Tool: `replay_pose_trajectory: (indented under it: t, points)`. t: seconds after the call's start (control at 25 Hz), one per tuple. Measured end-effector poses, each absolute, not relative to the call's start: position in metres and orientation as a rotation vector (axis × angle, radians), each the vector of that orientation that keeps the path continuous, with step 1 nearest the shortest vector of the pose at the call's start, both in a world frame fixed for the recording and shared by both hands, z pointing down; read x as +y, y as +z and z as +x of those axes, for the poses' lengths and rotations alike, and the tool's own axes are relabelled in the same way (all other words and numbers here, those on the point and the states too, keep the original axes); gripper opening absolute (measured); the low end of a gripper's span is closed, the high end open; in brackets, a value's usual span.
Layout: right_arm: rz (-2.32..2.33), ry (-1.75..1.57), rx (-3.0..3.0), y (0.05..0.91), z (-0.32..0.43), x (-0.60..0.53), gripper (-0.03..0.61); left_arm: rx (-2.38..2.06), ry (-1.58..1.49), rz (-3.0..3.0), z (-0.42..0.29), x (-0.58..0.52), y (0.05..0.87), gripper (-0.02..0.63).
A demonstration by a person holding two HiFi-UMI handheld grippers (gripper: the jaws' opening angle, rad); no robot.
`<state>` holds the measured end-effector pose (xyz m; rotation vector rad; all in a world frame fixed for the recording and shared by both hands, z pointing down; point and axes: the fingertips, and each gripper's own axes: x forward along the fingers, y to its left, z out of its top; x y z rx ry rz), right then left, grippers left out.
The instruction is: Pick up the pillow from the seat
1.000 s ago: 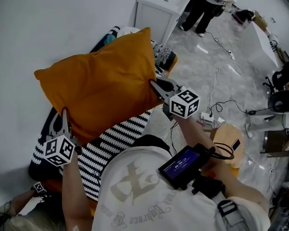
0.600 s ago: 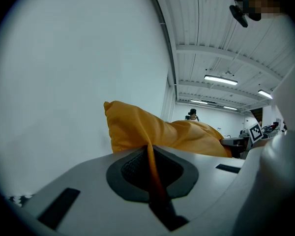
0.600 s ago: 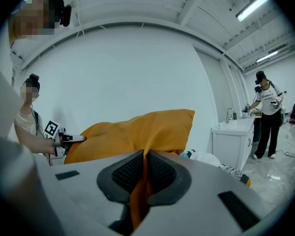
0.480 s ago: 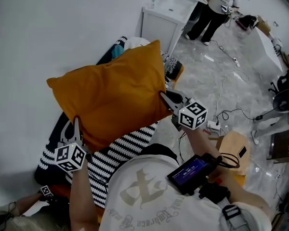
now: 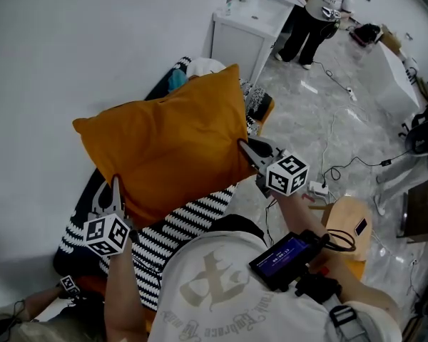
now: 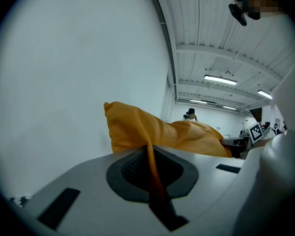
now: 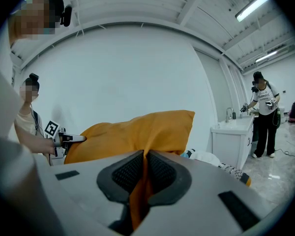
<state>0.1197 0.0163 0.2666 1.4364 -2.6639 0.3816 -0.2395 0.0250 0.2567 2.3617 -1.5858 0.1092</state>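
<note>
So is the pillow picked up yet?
Nearly all done. The orange pillow looks lifted off the striped seat. The left gripper and right gripper each pinch an edge of it. Nothing obvious is left except holding it up.

A plump, square orange pillow (image 5: 167, 144), its cover creased (the fabric is pinched thin at two edges), is held up tilted above the black-and-white striped seat (image 5: 185, 216).
</note>
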Motion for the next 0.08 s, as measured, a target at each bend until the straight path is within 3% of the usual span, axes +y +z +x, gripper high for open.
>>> replay_pose_trajectory:
  t: [0.08]
  points:
    - [1.437, 0.382, -2.663, 0.2704, 0.1167, 0.0153, 0.035, -1.584, 0.108, 2.362, -0.2425, 0.0238, 0.2609, 0.02]
